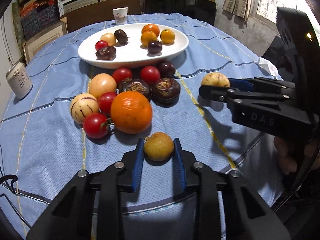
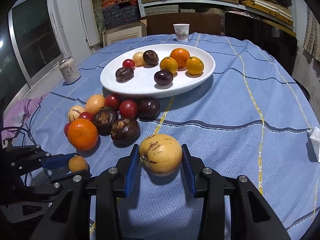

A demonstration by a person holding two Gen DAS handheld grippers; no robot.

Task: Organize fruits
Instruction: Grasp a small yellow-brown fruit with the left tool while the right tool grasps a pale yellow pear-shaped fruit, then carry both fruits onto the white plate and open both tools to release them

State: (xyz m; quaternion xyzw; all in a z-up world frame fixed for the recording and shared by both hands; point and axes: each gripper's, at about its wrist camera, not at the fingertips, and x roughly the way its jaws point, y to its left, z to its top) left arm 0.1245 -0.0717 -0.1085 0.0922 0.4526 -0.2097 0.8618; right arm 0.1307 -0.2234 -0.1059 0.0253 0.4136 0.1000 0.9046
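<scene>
Both grippers grip a fruit, and the step in hand looks like lifting each and carrying it to the plate (image 2: 208,68). To do it well, raise both straight up before moving off, keep the squeeze gentle so the soft skins do not bruise, and pass the heap of loose fruit with room to spare, since a nudge would send round fruit rolling. Nearest the plate's front rim lies that heap: tomatoes, dark round fruits, pale striped ones and the big orange (image 1: 131,112). Nearer than the heap, the left gripper (image 1: 159,150) has its jaws drawn in on the small fruit (image 1: 159,149), a speckled yellow-brown one that sits on the tabletop (image 1: 50,150); the blue pads touch its two sides. To the right of the heap as the left wrist sees it, the right gripper (image 2: 161,157) pinches the striped fruit (image 2: 161,157), a larger yellow one with purple streaks; its jaws stand wider because of the fruit's girth. Whether that fruit has left the cloth I cannot tell. On the plate, oranges are grouped at one side, with dark fruits and a tomato at the other.
</scene>
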